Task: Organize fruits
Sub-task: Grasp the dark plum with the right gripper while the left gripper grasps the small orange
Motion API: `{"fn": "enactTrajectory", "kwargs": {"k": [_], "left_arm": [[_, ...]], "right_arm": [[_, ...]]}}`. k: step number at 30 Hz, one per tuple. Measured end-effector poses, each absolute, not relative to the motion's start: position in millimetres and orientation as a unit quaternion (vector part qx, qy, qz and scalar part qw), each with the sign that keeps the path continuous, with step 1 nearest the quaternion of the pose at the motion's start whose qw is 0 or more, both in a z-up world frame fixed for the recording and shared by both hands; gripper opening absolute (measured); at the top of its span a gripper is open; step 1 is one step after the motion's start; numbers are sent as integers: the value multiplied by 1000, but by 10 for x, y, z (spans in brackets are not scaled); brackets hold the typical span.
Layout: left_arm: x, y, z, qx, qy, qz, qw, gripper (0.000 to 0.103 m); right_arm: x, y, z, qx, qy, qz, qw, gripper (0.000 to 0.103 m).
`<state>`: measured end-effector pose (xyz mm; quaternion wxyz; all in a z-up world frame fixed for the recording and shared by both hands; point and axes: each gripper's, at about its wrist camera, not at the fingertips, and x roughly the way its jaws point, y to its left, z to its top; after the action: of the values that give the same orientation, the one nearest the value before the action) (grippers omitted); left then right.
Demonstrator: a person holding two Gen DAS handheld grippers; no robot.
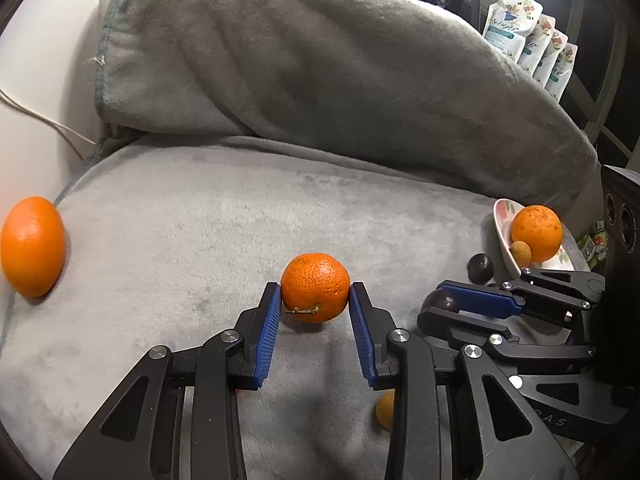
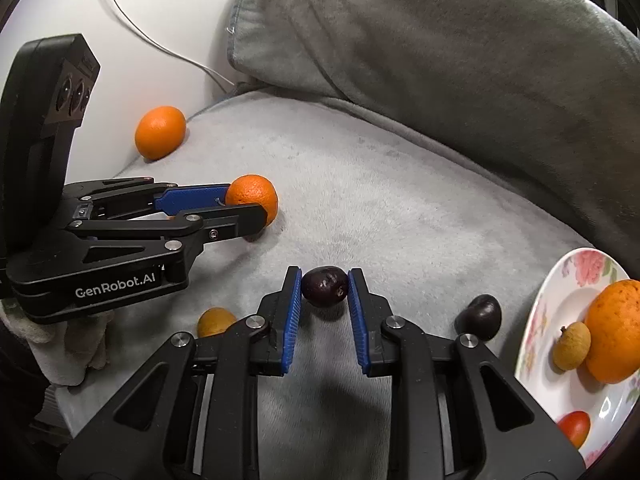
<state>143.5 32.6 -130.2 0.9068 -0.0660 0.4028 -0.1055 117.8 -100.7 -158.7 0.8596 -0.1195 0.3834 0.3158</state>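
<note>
Fruits are gripped: left gripper (image 1: 315, 300) clamps the pitted orange mandarin (image 1: 315, 287), right gripper (image 2: 324, 289) the dark round plum (image 2: 324, 286); the floral plate (image 2: 560, 300) lies rightward, nearer the right one.

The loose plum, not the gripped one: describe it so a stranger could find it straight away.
Start at the flowered plate at the right edge of the grey blanket. Just left of its rim a dark plum lies alone on the blanket. Unlike the other plum, which sits between the right gripper fingers, nothing touches this one.
</note>
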Motion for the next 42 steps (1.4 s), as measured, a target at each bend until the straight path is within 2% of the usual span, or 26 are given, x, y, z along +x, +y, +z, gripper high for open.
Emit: {"fn": "enactTrajectory", "kwargs": {"k": [21, 42], "left_arm": [[1119, 4, -891, -56, 360, -138, 921, 33], [1071, -530, -801, -51, 353, -194, 914, 33]], "right_arm": [[849, -1446, -1233, -91, 343, 307, 883, 24], [607, -2198, -989, -60, 309, 262, 912, 24]]}}
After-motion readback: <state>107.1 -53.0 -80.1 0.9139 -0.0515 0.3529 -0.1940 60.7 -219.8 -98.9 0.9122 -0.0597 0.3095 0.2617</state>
